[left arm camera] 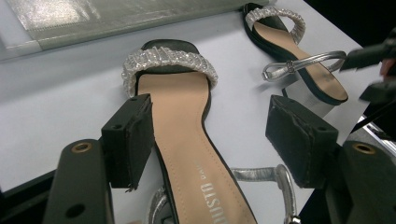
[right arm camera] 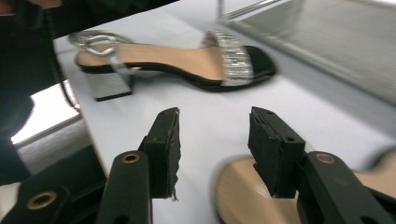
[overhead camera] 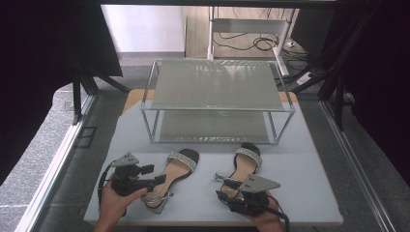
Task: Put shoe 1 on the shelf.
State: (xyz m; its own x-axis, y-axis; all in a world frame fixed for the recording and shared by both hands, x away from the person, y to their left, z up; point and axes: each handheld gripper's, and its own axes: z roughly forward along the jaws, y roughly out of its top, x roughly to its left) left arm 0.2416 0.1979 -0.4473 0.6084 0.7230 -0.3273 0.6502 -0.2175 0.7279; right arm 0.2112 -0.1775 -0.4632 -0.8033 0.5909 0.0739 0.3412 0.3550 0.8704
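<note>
Two sandals lie on the table (overhead camera: 309, 193), both in front of the wire rack (overhead camera: 217, 101), which I take as my landmark. The left sandal (overhead camera: 175, 175) points its jewelled strap toward the rack's front left leg; the right sandal (overhead camera: 244, 166) lies toward the rack's front right leg, toe near the lower shelf edge. Open tabletop separates the two, and a clear strip runs between their toes and the rack.

I hold the left gripper (overhead camera: 159, 180) over the left sandal's heel end, away from the rack. In the left gripper view its jaws stand spread wide, one either side of the tan insole (left arm camera: 187, 140), gripping nothing that I can see. The right gripper (overhead camera: 227, 186) sits at the right sandal's heel end, close to the table's near edge. In the right gripper view its jaws are spread too, with bare table between them and a blurred tan insole edge (right arm camera: 238, 191) just below the right jaw.
</note>
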